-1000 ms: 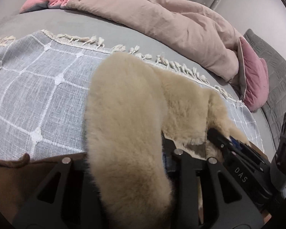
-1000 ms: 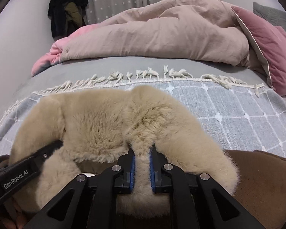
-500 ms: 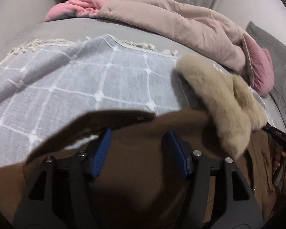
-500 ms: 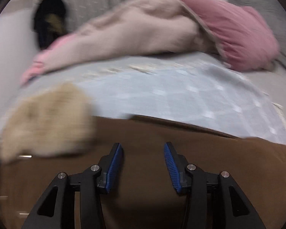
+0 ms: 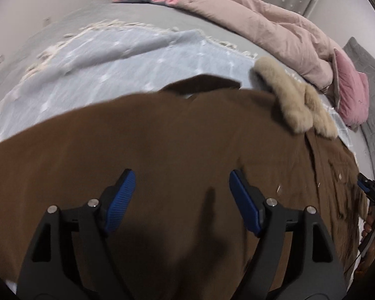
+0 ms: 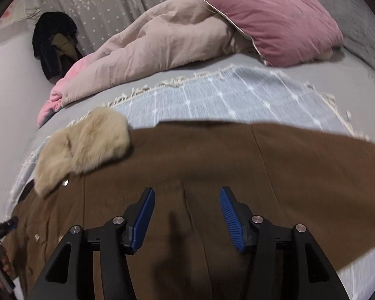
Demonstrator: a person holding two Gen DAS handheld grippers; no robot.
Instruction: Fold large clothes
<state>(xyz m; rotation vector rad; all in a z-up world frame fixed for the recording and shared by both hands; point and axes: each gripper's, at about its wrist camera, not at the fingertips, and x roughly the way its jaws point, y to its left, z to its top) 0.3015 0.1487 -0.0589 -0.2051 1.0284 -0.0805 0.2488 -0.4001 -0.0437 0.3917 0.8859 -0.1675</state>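
1. Left wrist view: my left gripper (image 5: 180, 195) hangs over the brown coat (image 5: 162, 150) with its jaws spread wide and nothing between them. The coat lies flat on the grey-blue throw (image 5: 107, 57) on the bed, its beige fur collar (image 5: 295, 100) at the far right. My right gripper (image 5: 370, 190) shows at the right edge.

2. Right wrist view: my right gripper (image 6: 186, 215) is likewise parted and empty above the coat (image 6: 237, 162), with the collar (image 6: 87, 142) at the left. A pink pillow (image 6: 275, 25) and duvet (image 6: 162, 40) lie beyond.

3. I judge the coat is spread and the fold not begun; next I need each claw to pinch an edge.
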